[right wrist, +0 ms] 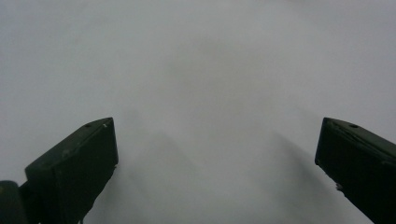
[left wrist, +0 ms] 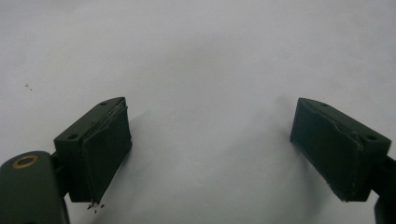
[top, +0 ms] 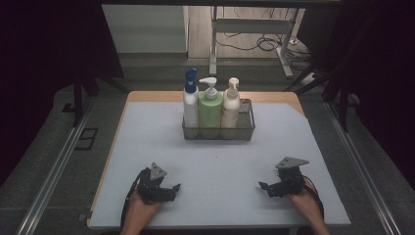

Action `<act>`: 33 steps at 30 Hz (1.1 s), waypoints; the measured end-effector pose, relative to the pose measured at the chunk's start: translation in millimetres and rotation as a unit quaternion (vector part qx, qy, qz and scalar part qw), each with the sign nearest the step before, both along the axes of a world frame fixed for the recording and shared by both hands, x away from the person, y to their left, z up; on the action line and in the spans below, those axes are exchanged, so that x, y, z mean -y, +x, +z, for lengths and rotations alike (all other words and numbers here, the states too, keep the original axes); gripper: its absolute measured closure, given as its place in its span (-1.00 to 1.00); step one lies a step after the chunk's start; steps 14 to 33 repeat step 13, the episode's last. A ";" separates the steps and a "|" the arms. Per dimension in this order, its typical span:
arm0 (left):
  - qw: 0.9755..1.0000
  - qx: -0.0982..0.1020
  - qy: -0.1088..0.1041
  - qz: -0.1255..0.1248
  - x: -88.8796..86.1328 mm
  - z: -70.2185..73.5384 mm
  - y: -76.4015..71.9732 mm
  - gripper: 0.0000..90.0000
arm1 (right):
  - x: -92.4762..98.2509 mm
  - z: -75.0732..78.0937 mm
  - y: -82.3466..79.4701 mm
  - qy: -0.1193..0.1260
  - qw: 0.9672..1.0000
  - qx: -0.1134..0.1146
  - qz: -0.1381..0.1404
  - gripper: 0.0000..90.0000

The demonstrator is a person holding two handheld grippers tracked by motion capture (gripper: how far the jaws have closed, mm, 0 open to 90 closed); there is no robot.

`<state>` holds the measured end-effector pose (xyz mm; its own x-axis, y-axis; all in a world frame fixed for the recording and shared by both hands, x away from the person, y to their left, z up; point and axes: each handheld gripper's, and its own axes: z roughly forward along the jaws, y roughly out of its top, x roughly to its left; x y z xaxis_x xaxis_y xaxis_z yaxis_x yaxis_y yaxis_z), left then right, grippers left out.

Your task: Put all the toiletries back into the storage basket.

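On the pale grey table [top: 147, 132], towards its far edge, stands a dark wire-mesh basket [top: 247, 128], well apart from both of my hands and with bare surface all the way between. Nothing lies in the path from either hand to it. Beyond the table's far edge I can see a white metal frame [top: 214, 44] on the floor and loose black cables [top: 254, 45] behind it.

From the high view, my left hand-held gripper [top: 172, 188] rests low at the near left of the table and my right hand-held gripper [top: 264, 186] at the near right, their tips turned inward towards each other. That view shows the basket and bottles; the gripper views look down at bare grey surface. The left gripper view shows my left hand-held gripper [left wrist: 210, 149] with its jaws spread wide and nothing between them, and a few dark specks under the worn left pad. The right gripper view shows my right hand-held gripper [right wrist: 215, 168] likewise parted wide, holding nothing.

Inside the basket three bottles stand upright in a row, touching: a white bottle with a blue spray top [top: 190, 100] at the left, a light green pump bottle [top: 211, 108] in the middle, and a cream pump bottle [top: 231, 105] at the right
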<state>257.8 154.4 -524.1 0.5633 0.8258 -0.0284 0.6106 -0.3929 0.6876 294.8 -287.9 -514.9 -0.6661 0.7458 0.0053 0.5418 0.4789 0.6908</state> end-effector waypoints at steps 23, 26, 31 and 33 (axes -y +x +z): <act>1.000 -0.001 0.000 0.000 0.0 0.1 0.2 -0.73 | -0.7 -7.3 -2.6 -0.003 1.000 0.002 -0.002 -1.00; 1.000 -0.001 0.000 0.000 0.0 0.1 0.2 -0.73 | -0.7 -7.3 -2.6 -0.003 1.000 0.002 -0.002 -1.00; 1.000 -0.001 0.000 0.000 0.0 0.1 0.2 -0.73 | -0.7 -7.3 -2.6 -0.003 1.000 0.002 -0.002 -1.00; 1.000 -0.001 0.000 0.000 0.0 0.1 0.2 -0.73 | -0.7 -7.3 -2.6 -0.003 1.000 0.002 -0.002 -1.00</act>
